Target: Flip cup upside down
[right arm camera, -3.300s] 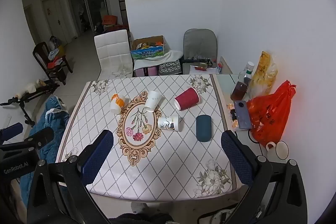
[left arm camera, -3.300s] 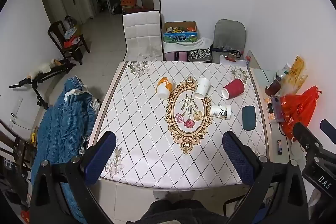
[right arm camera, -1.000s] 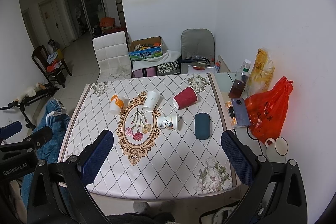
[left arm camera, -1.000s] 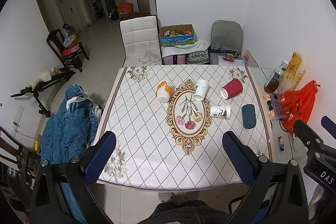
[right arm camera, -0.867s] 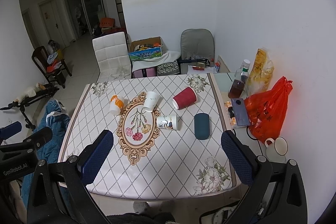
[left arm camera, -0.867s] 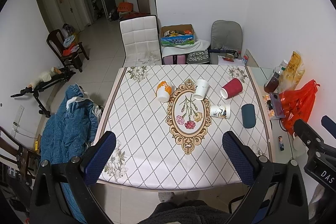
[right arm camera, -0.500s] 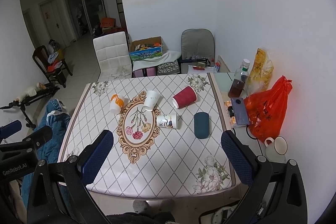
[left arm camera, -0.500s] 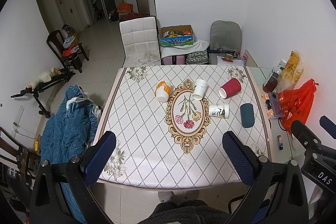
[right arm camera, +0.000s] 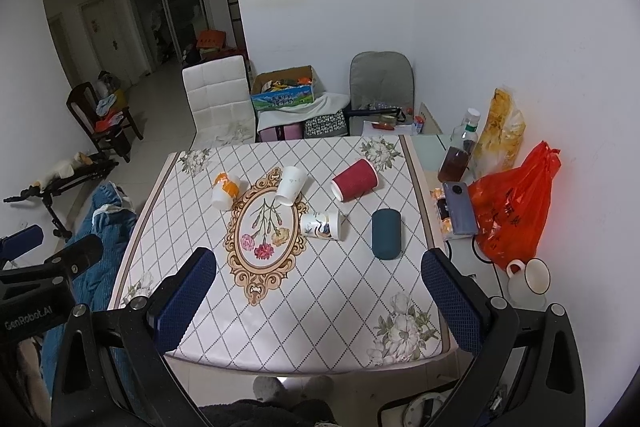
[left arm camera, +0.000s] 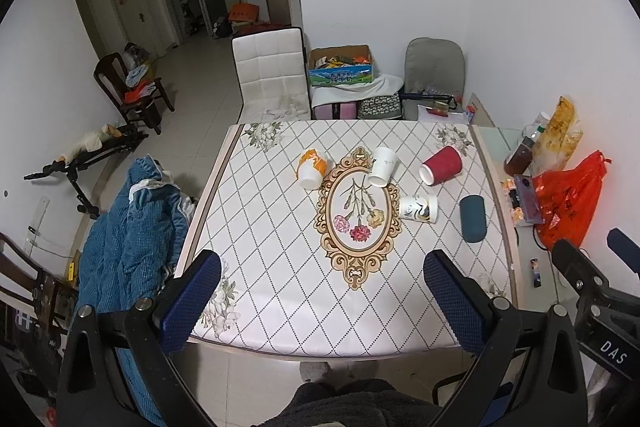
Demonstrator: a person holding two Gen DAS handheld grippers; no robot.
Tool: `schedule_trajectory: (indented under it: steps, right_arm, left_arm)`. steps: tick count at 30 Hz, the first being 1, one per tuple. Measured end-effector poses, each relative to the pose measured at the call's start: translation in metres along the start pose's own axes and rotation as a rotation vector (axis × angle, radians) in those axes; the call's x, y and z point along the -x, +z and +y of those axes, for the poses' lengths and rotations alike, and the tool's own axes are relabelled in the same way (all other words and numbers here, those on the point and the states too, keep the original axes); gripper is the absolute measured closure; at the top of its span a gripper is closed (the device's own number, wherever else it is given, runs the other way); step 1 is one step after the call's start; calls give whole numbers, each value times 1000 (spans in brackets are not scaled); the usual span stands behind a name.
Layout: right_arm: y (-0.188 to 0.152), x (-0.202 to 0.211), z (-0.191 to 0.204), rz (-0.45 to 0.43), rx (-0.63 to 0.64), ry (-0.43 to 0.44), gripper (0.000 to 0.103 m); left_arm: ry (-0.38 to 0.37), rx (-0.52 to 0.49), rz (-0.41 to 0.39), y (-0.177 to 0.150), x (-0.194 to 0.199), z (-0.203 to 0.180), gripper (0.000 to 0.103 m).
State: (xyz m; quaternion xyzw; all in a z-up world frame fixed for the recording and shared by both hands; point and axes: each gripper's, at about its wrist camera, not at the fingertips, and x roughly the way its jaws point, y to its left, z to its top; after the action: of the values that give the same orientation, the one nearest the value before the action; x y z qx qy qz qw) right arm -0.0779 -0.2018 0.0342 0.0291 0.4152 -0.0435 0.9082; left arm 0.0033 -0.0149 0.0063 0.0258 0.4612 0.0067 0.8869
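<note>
Both tools hang spread wide and empty above the tabletop's near edge: the left tool, the right tool. Past them, five cups lie on their sides toward the far edge: an orange-patterned cup, a white cup, a red cup, a printed cup, and a dark teal cup beside the right edge

Left gripper, right gripper: both agape.
</note>
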Motion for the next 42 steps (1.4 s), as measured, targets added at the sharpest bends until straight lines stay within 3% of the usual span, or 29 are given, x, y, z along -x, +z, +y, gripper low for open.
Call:
schedule_trajectory:
  steps: [8,20,30,42]
  right_arm:
    - [-18,-59,-24,99,-24,-21,0]
    - [-53,-183,-46,322,-90,-33,0]
    - [-67,-284,-44,489,-163,-62,0]
    - [-71,-378,-34,617,-199,-143,0]
  left_arm:
    - [75,-6,53,0,-47,-16,0]
    - [91,-43,178,24,-141,-36,0]
    - [66,-196,254,68,-244,-61,0]
    - [19,-358,341,127,-383,-97,0]
